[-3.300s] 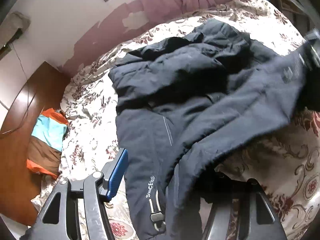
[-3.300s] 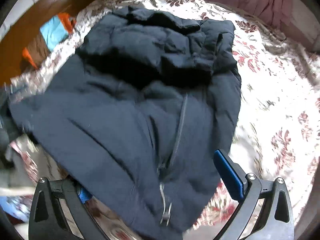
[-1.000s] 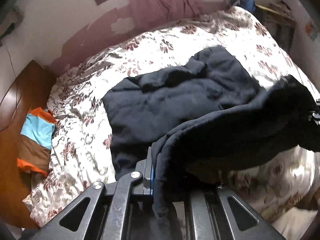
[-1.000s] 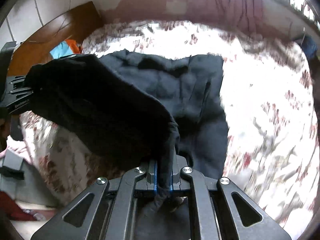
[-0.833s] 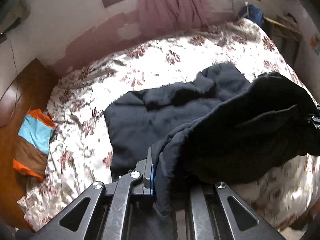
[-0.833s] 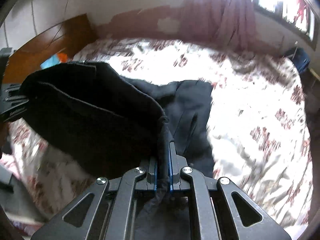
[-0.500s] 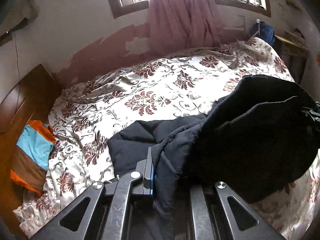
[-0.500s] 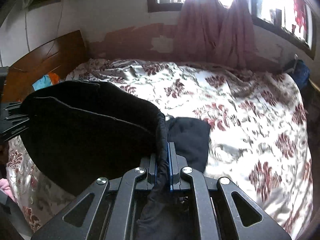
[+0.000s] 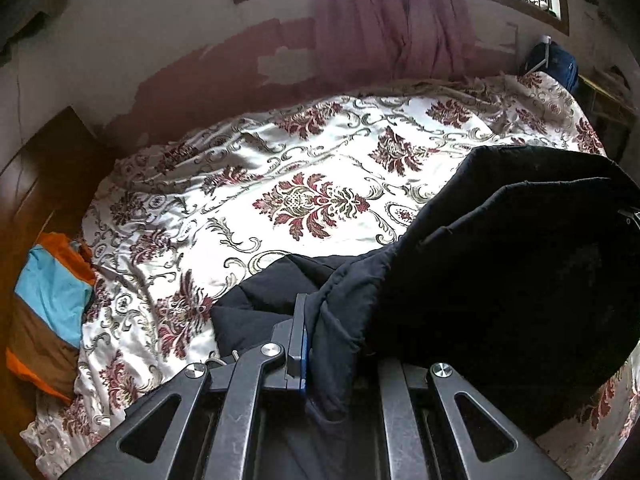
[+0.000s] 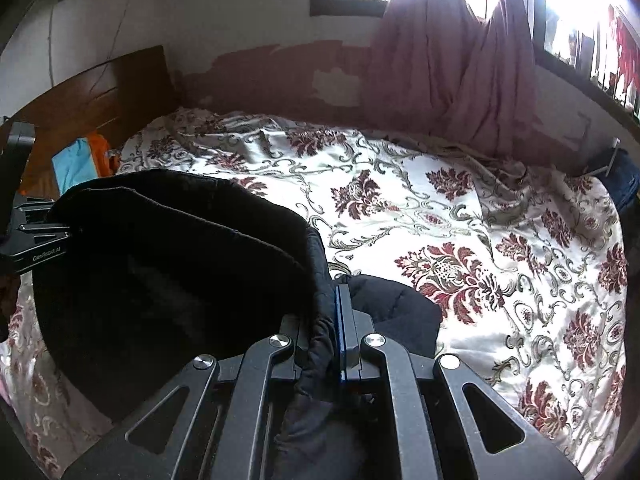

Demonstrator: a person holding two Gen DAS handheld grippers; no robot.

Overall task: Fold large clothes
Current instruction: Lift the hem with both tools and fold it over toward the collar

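**Jacket lifted clear and drawn back off the bed**

Since the earlier frames the dark jacket (image 9: 500,280), which lay spread flat across the bed, has been picked up by one edge and pulled back toward the person, so that most of the flowered bedspread (image 9: 304,184) now lies bare.

Nearest each camera, the jaws are closed on cloth. The left gripper (image 9: 316,344) pinches a bunched edge of the jacket against its blue pad, and the right gripper (image 10: 334,336) clamps another stretch of the same edge. Holding two points apart like this likely keeps the edge taut, so the garment hangs as a sheet rather than a lump and can be laid down straight for a fold.

Between the two grippers the jacket sags in a deep black curve; in the right view the left gripper's body shows at the far end of it. Just beyond the jaws, a lower part of the jacket trails onto the near part of the bed.

Farther off, a folded orange, blue and brown cloth (image 9: 48,304) sits by the wooden headboard (image 10: 96,92), well apart from the jacket. At the back, a pink curtain (image 10: 452,68) hangs under the window
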